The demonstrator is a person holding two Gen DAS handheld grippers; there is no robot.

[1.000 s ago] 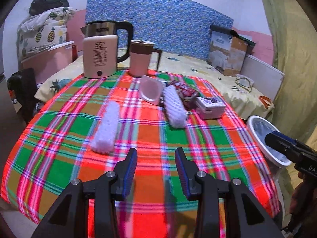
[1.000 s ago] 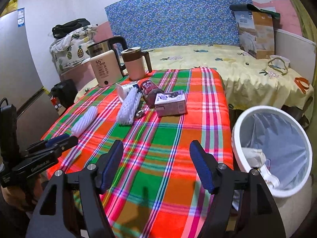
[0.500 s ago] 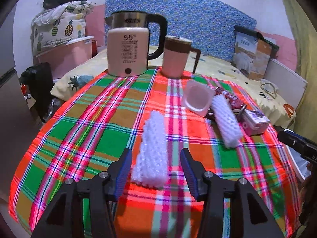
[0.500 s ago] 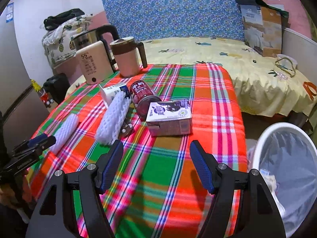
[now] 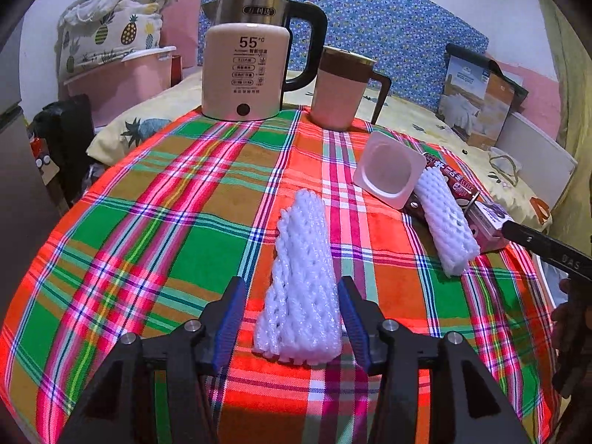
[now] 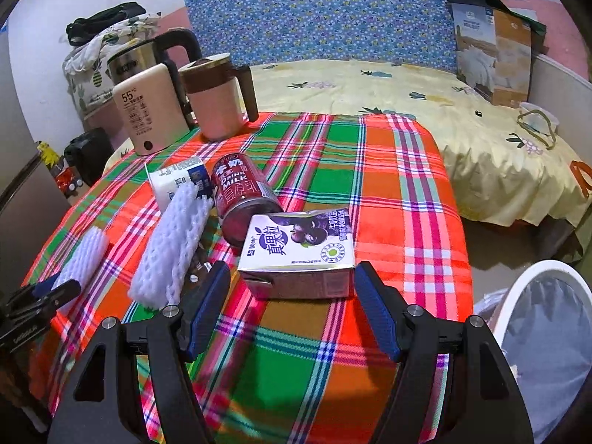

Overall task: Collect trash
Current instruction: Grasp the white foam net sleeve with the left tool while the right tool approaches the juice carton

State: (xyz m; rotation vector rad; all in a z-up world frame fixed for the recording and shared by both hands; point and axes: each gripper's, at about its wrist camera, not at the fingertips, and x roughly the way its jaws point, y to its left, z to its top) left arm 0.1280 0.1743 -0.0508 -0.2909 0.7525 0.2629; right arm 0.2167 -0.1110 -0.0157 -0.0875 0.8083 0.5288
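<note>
- Our left tongs (image 5: 292,318) stand wide open, having just spread further. The near end of a white foam net sleeve (image 5: 301,277) lies between the blue pads (image 5: 229,318), with a gap on each side, so nothing is gripped.
- That sleeve's long axis runs straight away from the left tongs, toward the far edge of the counter (image 5: 185,199). We judge that closing here would pinch it across its narrow width.
- Our right tongs (image 6: 292,309) are also open and hold nothing. The milk carton (image 6: 299,251) lies flat just ahead of the tips, with its long side running across the gap. It looks about as wide as the opening, so we expect a tight fit.
- Each hand is nearest its own piece: the left to the sleeve, the right to the carton.
- Beyond the carton lie a red milk can (image 6: 240,196) on its side, a second foam sleeve (image 6: 170,248) and a small white cup (image 5: 388,174) tipped over, all bunched near the counter's middle.
- A kettle (image 5: 248,63) and a pink mug (image 5: 342,88) stand upright at the far edge. We take these as things to keep.
- The counter wears a bright plaid cloth, soft and likely to drag under the tips.
- The white bin (image 6: 547,333) with its liner stands off the right edge, near the right hand.
- A bed with a yellow sheet (image 6: 370,85) lies behind.
</note>
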